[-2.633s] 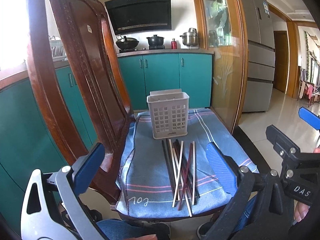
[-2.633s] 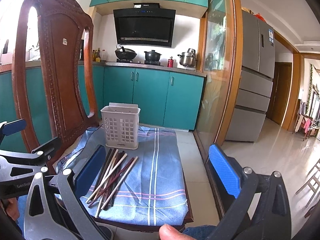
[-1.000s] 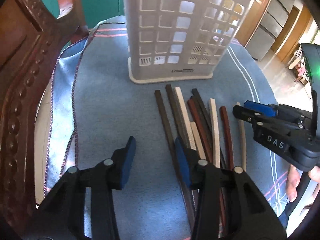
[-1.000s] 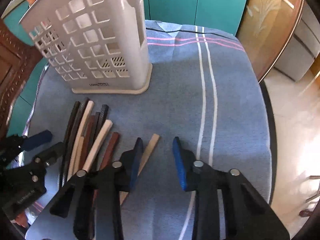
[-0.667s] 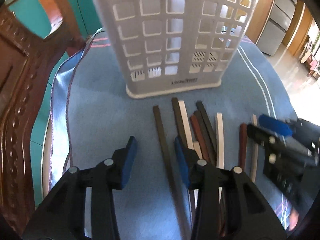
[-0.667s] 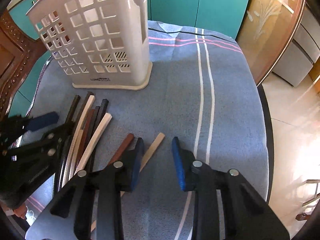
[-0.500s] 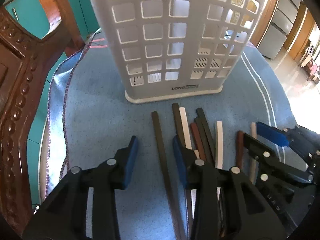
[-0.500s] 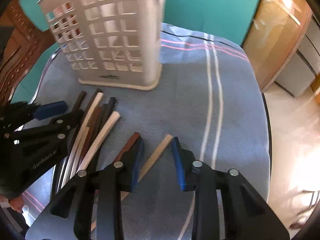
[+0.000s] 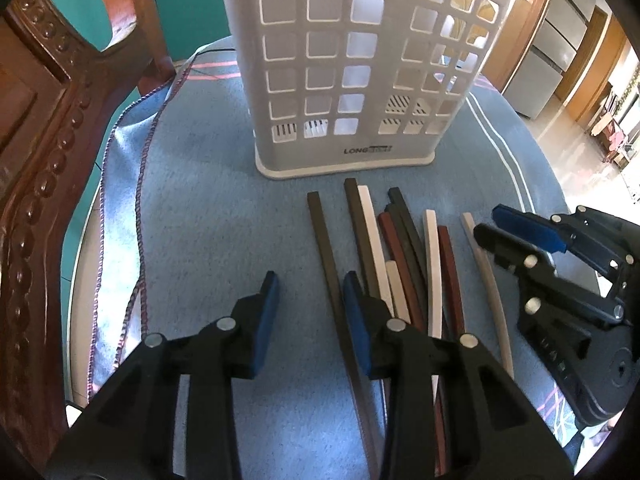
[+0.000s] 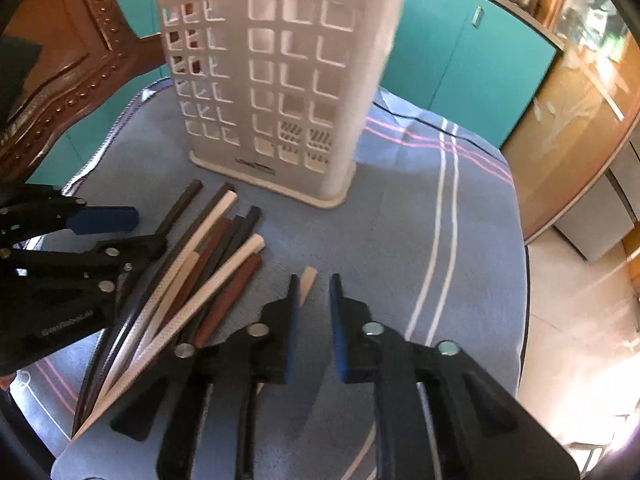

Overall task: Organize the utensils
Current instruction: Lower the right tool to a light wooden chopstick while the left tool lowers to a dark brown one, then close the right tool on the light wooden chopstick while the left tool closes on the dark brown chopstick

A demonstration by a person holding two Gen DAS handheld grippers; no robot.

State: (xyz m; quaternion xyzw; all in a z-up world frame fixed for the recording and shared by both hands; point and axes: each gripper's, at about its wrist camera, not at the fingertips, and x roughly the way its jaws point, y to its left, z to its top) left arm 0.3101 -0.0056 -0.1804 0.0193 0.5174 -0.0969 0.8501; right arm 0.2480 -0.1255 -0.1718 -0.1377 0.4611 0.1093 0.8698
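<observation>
1. Your left gripper [image 9: 310, 286] is spread, hovering over the leftmost dark chopstick [image 9: 325, 240].
2. Your right gripper [image 10: 314, 290] is spread too, straddling the outermost beige chopstick [image 10: 307, 278].
3. The white basket [image 9: 352, 64] stands upright just beyond the sticks on the blue cloth [image 9: 200, 200].

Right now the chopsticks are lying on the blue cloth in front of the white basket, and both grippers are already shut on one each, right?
Not quite. The chopsticks do lie on the blue cloth before the white basket, but both wrist views show the left gripper and right gripper open, holding nothing.
</observation>
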